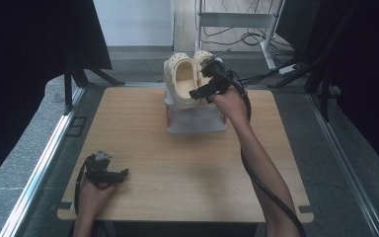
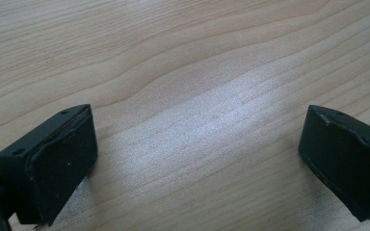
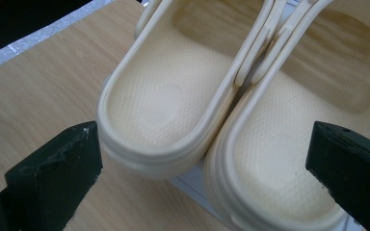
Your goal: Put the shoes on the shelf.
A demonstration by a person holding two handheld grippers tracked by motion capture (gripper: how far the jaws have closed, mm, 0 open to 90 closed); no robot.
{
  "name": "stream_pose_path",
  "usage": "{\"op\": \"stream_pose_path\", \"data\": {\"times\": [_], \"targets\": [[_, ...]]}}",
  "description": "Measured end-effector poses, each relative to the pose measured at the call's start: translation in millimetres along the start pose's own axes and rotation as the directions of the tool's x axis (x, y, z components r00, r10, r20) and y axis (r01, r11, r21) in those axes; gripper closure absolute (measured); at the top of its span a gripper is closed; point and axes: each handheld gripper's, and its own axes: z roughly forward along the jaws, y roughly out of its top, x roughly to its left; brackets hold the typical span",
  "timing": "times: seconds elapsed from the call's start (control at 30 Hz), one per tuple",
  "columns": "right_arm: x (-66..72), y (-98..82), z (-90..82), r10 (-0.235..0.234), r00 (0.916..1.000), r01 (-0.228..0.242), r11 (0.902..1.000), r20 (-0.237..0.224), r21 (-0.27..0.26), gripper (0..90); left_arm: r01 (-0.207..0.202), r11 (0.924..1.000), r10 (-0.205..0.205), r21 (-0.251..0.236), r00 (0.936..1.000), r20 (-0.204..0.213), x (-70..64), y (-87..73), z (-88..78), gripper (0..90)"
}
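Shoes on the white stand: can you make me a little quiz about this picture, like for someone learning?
1. True or false: the two cream clogs sit side by side on the white stand.
2. Which gripper is up by the clogs? A) left gripper B) right gripper
3. Fill in: the left gripper's jaws are ____ over the bare wooden table.

Key:
1. True; the right gripper view shows their sides touching.
2. B; its jaws stand apart, holding nothing.
3. Open.
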Motion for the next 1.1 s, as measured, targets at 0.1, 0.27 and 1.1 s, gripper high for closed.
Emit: {"op": "stream_pose_path", "data": {"times": [0.1,0.27,1.1], "targets": [[2.1,-7.6,-6.8,-0.027,0.9995,0.027,0.9996,-0.015,-0.003,0.0,-0.001,1.0,0.001,0.0,1.0,0.0,0.0,0.0,0.0,0.2],[7.7,-23.1,-17.4,-0.06,0.9977,0.06,0.9981,-0.032,-0.01,0.0,-0.003,1.0,0.003,-0.001,1.0,-0.001,0.2,0.1,0.1,0.1],[24.8,-107.9,-46.9,-0.124,0.9902,0.124,0.9922,-0.064,-0.002,0.0,-0.005,1.0,0.005,0.0,1.0,-0.002,0.2,0.1,0.0,0.2]]}}
